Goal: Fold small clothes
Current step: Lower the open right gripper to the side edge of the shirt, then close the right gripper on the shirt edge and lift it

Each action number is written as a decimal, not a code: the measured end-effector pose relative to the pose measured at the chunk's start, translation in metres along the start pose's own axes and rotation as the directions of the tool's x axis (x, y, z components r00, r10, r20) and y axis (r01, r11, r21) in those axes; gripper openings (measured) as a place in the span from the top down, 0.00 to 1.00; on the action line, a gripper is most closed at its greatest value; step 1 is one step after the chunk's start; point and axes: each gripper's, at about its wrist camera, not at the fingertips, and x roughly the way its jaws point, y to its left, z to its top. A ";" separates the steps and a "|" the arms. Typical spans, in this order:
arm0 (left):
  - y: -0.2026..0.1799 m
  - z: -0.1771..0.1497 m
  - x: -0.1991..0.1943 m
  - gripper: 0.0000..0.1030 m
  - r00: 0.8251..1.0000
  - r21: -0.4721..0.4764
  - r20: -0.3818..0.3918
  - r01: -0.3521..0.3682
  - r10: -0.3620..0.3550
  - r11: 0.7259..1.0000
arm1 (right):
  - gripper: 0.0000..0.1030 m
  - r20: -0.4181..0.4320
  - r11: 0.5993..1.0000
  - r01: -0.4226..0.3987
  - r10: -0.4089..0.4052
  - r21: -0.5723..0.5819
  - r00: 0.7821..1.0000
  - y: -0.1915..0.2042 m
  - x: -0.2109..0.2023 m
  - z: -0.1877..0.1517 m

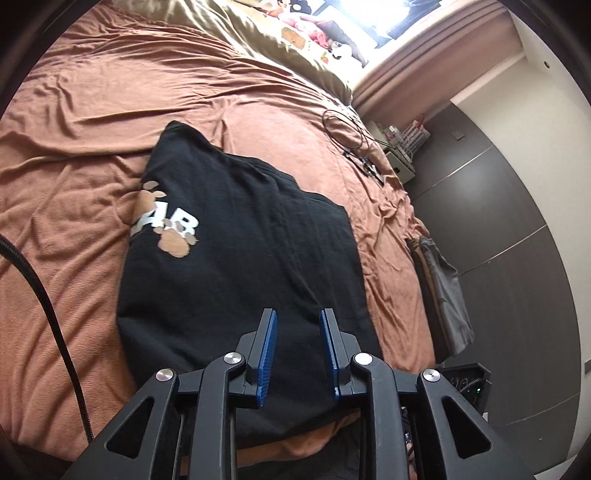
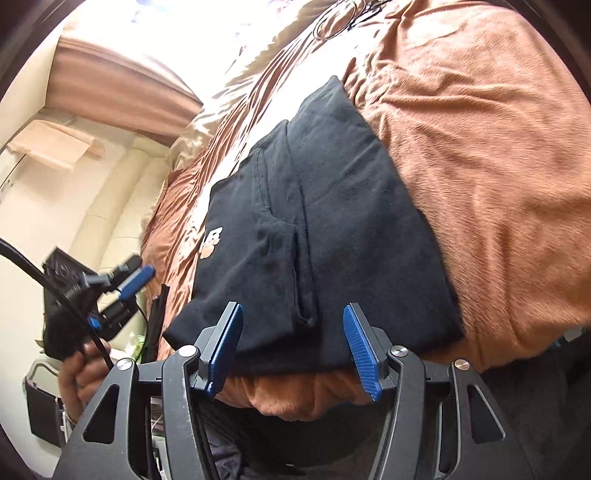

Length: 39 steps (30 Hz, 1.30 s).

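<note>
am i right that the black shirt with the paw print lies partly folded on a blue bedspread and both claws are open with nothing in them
Not quite: the bedspread is rust orange, not blue, as the left wrist view shows. The rest holds: the black shirt lies partly folded on it, and the left claw and right claw are both open and empty.

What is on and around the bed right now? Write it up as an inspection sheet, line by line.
Surface: wrinkled rust-brown bed cover, olive quilt bunched at the far end.
Job's things: black cotton T-shirt with a paw-print logo, partly folded, lying flat near the bed's near edge.
Clutter: grey bag standing against the bed's side.
Grippers: left gripper open above the shirt's near part, nothing between its blue pads; right gripper open over the shirt's near edge, empty.
Cables: thin black looped cable on the cover; thick black sleeved cable at the left.
Surroundings: dark floor, bright window.
</note>
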 end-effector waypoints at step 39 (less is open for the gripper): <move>0.042 -0.034 0.032 0.76 0.985 -0.035 -0.121 -0.129 0.124 0.991 | 0.98 0.026 0.993 0.115 -0.114 -0.032 0.993 -0.005 -0.024 0.022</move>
